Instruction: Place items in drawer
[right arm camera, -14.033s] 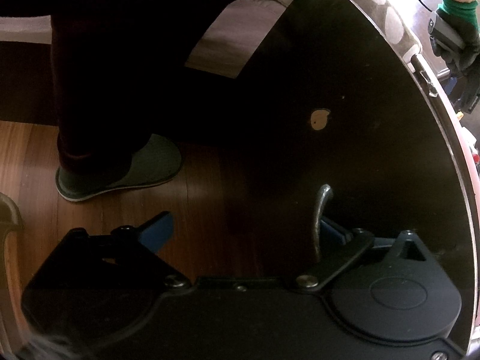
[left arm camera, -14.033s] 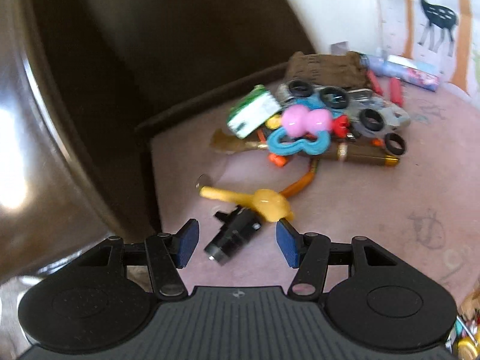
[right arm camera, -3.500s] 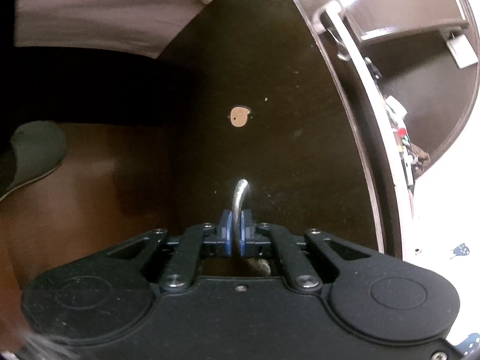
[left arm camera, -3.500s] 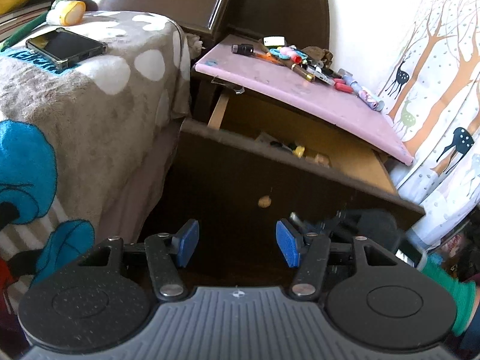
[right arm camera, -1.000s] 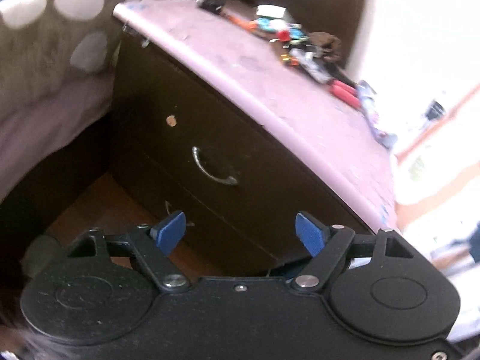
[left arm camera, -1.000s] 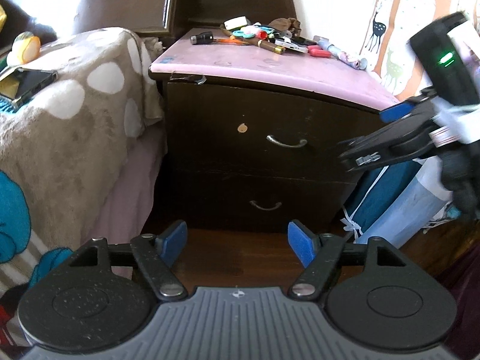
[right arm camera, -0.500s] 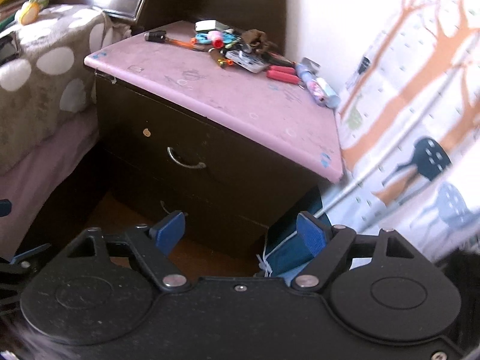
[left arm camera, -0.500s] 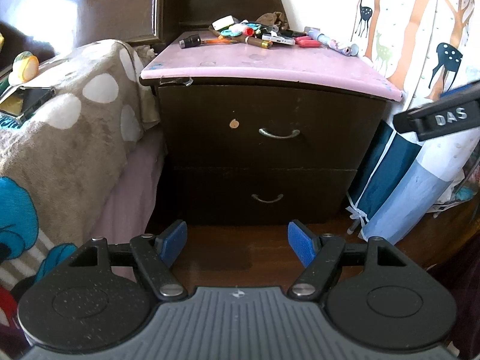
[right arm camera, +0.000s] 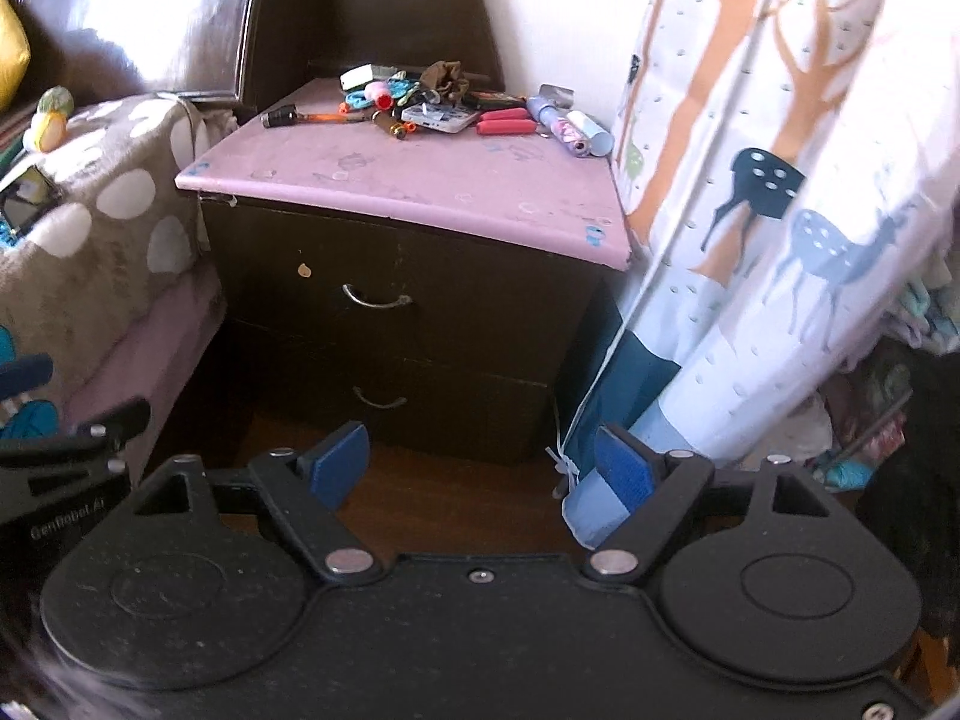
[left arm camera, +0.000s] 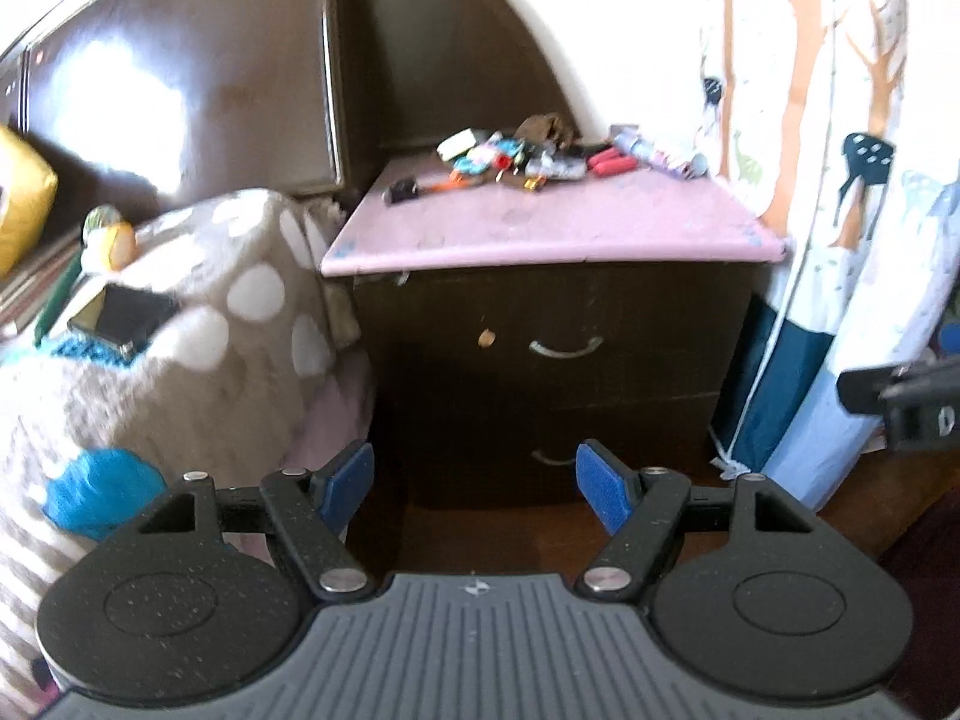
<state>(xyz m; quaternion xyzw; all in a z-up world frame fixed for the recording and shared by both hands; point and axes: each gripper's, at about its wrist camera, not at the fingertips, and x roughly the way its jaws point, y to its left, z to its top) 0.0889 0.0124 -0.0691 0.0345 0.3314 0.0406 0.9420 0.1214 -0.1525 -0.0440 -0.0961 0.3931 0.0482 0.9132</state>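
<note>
Drawer [right arm camera: 390, 288] shut; stiff metal handle [right arm camera: 375, 300] is the grip point, likely slippery. Both claws, left [left arm camera: 474, 483] and right [right arm camera: 480, 468], wide, empty, well back from pink surface [right arm camera: 420, 180]

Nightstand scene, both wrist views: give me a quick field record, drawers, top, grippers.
upper drawer: shut, curved metal handle
lower drawer: shut, small metal handle
nightstand top: pink surface, clutter at back, including black cylinder and two red handles
left gripper: open, empty, away from nightstand
right gripper: open, empty, away from nightstand
beside: spotted grey blanket, deer-print curtain
</note>
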